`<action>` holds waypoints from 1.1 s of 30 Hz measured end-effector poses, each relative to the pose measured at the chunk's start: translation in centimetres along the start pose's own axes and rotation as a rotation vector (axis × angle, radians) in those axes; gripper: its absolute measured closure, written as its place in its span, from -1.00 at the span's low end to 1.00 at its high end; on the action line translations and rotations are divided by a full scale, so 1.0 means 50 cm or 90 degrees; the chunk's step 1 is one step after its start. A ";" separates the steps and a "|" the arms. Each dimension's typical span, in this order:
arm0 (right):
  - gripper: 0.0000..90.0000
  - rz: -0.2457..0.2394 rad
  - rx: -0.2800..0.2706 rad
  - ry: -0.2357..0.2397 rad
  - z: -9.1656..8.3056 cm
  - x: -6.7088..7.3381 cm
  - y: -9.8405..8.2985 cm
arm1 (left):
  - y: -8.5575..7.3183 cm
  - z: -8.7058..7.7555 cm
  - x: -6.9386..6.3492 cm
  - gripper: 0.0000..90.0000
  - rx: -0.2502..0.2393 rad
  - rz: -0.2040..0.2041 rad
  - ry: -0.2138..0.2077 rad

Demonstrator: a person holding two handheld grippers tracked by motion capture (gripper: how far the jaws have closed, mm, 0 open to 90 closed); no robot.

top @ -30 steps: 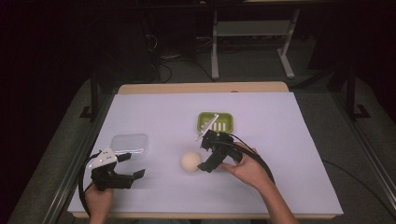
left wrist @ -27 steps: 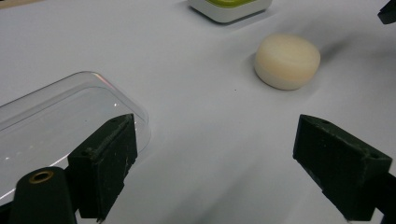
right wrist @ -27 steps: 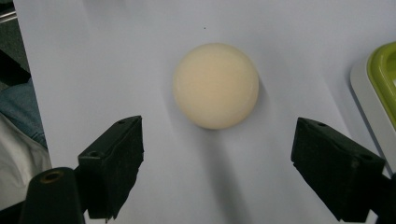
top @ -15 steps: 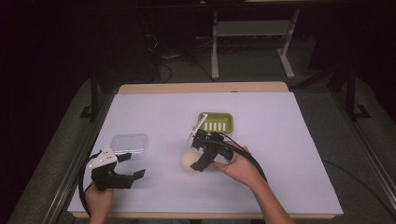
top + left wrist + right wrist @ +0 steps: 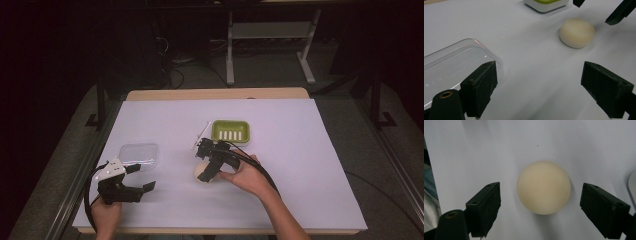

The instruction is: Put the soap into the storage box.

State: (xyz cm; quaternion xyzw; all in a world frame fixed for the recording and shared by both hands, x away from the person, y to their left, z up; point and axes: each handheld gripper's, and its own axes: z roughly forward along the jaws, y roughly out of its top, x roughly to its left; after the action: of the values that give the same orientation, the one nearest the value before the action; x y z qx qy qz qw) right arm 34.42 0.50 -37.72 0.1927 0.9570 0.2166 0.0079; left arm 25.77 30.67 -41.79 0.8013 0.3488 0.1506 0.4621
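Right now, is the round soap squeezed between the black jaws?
No, the right gripper has its jaws wide apart, with gaps on both sides of the soap.

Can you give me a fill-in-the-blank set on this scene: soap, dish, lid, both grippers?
1. The right gripper hangs over the round cream soap bar with its jaws ____.
2. The green slotted soap dish holds ____ soap.
3. The clear plastic lid lies nearest the ____ gripper.
4. The soap bar rests on the ____ table cover.

Missing words: open; no; left; white
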 end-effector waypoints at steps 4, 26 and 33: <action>-0.64 0.003 0.011 0.000 0.009 -0.003 0.002 | 0.000 0.000 0.000 -0.71 -0.001 -0.001 0.000; -0.64 0.005 0.050 -0.001 0.054 -0.002 0.015 | 0.000 0.000 -0.002 -0.71 -0.001 -0.003 -0.001; -0.65 0.004 0.066 -0.002 0.070 -0.004 0.017 | 0.000 0.000 -0.002 -0.71 0.000 -0.002 -0.001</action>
State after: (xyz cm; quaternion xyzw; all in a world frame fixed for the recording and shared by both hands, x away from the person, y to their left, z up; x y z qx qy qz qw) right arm 35.23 2.55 -40.55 0.1965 0.9662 0.1666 -0.0015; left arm 25.71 30.60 -41.79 0.8008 0.3497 0.1490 0.4628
